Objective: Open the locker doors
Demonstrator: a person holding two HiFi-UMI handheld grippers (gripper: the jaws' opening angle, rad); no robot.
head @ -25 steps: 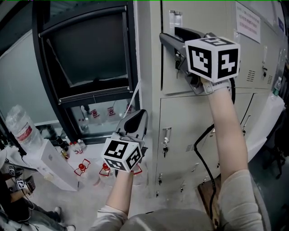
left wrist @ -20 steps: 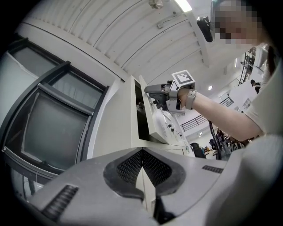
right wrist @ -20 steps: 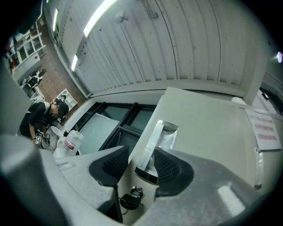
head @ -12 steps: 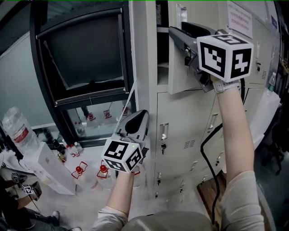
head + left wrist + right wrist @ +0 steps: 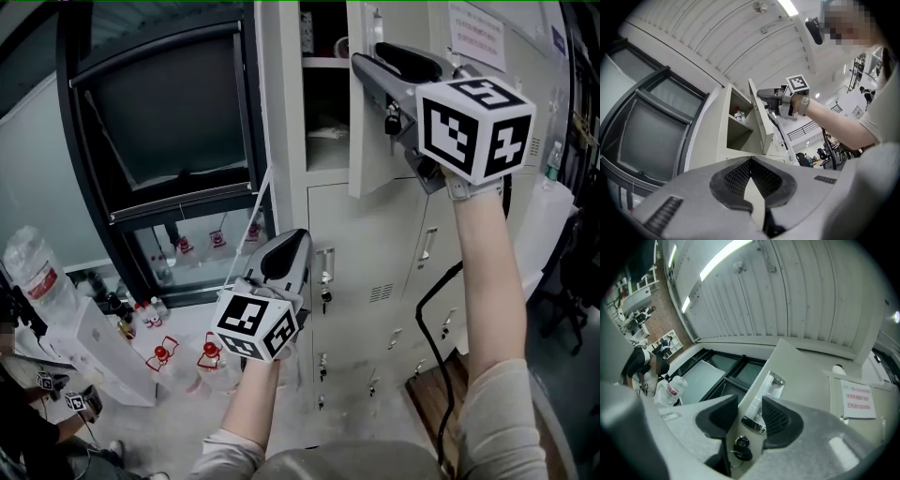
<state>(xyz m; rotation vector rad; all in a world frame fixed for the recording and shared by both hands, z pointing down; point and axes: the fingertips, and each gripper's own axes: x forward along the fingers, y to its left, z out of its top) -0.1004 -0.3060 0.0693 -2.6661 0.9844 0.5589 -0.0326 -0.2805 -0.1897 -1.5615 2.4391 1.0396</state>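
Note:
The upper locker door (image 5: 367, 150) stands swung out, showing a shelf with small items inside (image 5: 321, 103). My right gripper (image 5: 380, 75) is shut on the door's free edge at its chrome handle (image 5: 761, 397). Its jaws have just been closing with that handle between them. A key (image 5: 740, 446) hangs in the lock just below the pads. My left gripper (image 5: 286, 251) hangs lower, in front of the lockers' left edge, shut and holding nothing. In the left gripper view, the open door (image 5: 759, 124) and the right gripper (image 5: 766, 96) show up high beyond my left gripper (image 5: 751, 161).
Below are closed locker doors with handles and keys (image 5: 323, 272). A dark-framed window (image 5: 159, 112) stands left of the lockers. A large water bottle (image 5: 33, 267), a white box (image 5: 103, 347) and small bottles lie on the floor. A black cable (image 5: 433, 309) hangs beside my right arm.
The upper door has swung from nearly closed to well open, and my right gripper has travelled right with it. My left gripper has barely shifted.

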